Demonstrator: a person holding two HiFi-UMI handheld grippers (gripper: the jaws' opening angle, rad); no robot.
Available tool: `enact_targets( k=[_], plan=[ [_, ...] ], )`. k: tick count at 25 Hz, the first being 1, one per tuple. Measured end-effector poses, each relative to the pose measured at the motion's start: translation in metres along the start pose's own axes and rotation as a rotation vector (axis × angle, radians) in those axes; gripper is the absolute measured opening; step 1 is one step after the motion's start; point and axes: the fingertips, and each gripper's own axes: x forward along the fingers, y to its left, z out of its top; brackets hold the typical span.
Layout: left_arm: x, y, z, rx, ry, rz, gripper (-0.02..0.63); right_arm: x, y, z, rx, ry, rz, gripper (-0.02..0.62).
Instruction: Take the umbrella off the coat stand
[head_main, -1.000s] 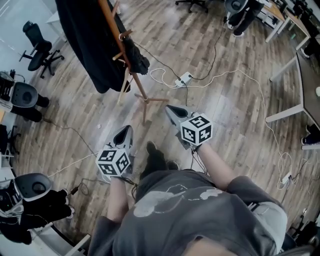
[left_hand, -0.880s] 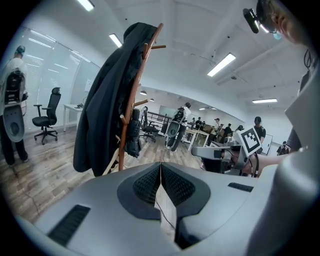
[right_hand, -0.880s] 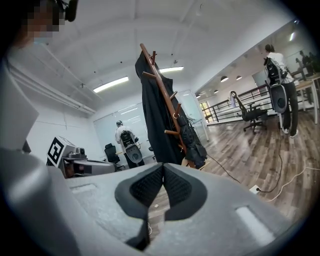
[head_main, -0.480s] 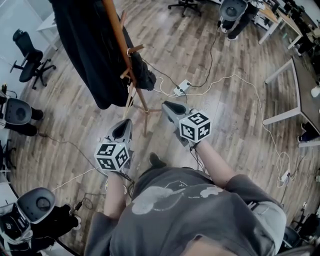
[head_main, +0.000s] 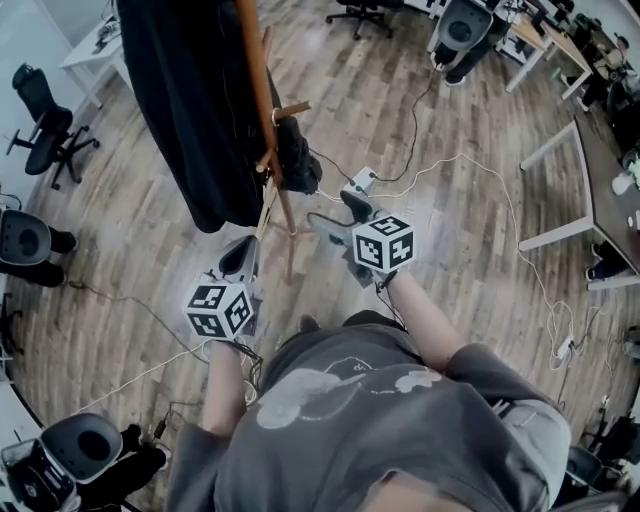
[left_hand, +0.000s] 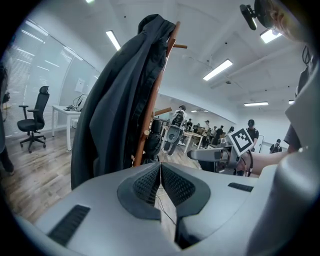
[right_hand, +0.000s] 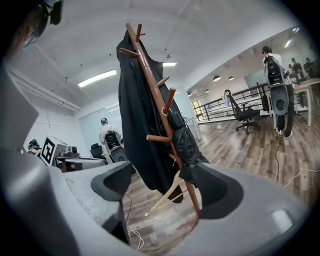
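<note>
A wooden coat stand (head_main: 262, 100) rises from the plank floor, with a black coat (head_main: 185, 110) draped over its left side. A folded black umbrella (head_main: 297, 160) hangs by a loop from a peg on the right side of the pole (right_hand: 155, 85); it shows as the dark bundle (right_hand: 182, 142) in the right gripper view. My right gripper (head_main: 338, 213) is a short way in front of the umbrella; its jaws have just been opening and stand open with nothing between them (right_hand: 165, 200). My left gripper (head_main: 244, 252) is shut and empty (left_hand: 161, 175), near the coat (left_hand: 115, 110).
White cables and a power strip (head_main: 362, 183) lie on the floor behind the stand's spread legs (head_main: 290, 232). Office chairs (head_main: 40, 140) stand at left, desks (head_main: 590, 170) at right. People and equipment fill the far end of the room (left_hand: 210, 132).
Both grippers have moved forward toward the coat stand. The right gripper's jaws were shut and now stand open. The left gripper stays shut.
</note>
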Motion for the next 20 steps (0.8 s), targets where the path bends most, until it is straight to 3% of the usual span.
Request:
enact_targets(
  k=[9, 16, 20],
  plan=[
    [0.02, 0.017, 0.007, -0.022, -0.007, 0.017, 0.006, 0.022, -0.023, 0.006, -0.056, 0.041, -0.018, 0.434],
    [0.042, 0.026, 0.016, -0.073, -0.025, 0.128, 0.006, 0.048, -0.059, 0.022, -0.105, 0.052, 0.014, 0.434],
    [0.055, 0.028, 0.022, -0.091, -0.043, 0.204, 0.006, 0.072, -0.075, 0.029, -0.15, 0.09, 0.075, 0.434]
  ],
)
